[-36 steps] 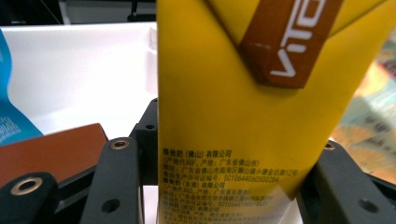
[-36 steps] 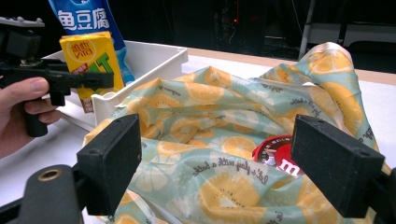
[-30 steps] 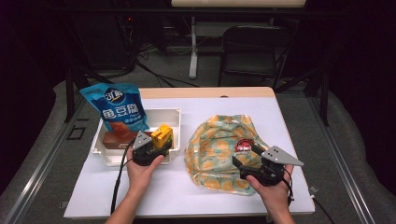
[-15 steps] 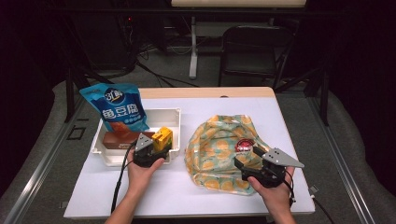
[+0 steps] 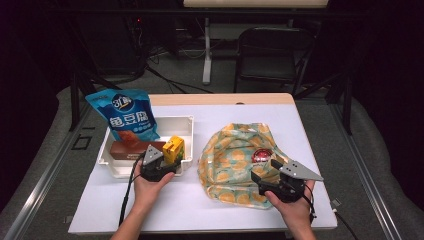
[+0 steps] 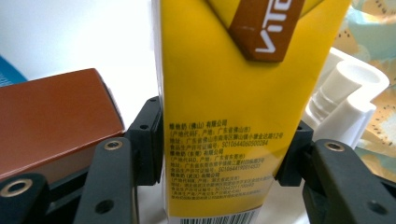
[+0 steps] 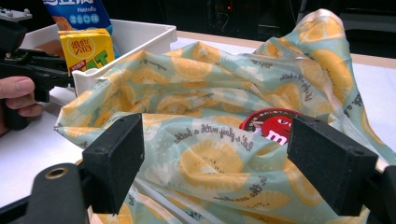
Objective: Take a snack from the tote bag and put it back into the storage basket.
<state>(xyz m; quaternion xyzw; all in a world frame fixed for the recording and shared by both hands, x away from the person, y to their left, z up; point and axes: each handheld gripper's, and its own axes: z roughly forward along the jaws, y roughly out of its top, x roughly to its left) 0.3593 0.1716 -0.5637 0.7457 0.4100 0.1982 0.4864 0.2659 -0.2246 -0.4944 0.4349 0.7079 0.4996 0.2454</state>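
The left gripper (image 6: 224,154), clamped on the yellow carton (image 6: 233,116) in the white tray (image 5: 185,125), seems about to lift it toward the fruit-print bag (image 7: 224,154) beside the tray, at whose edge the right gripper (image 7: 215,158) waits with jaws apart.

Room behind my white table (image 5: 300,130) is basically black, light comes from overhead. The close-up yellow cardboard drink carton (image 6: 243,116) looks soft and a bit glary, and the white plastic tray (image 6: 348,100) behind it blows out.
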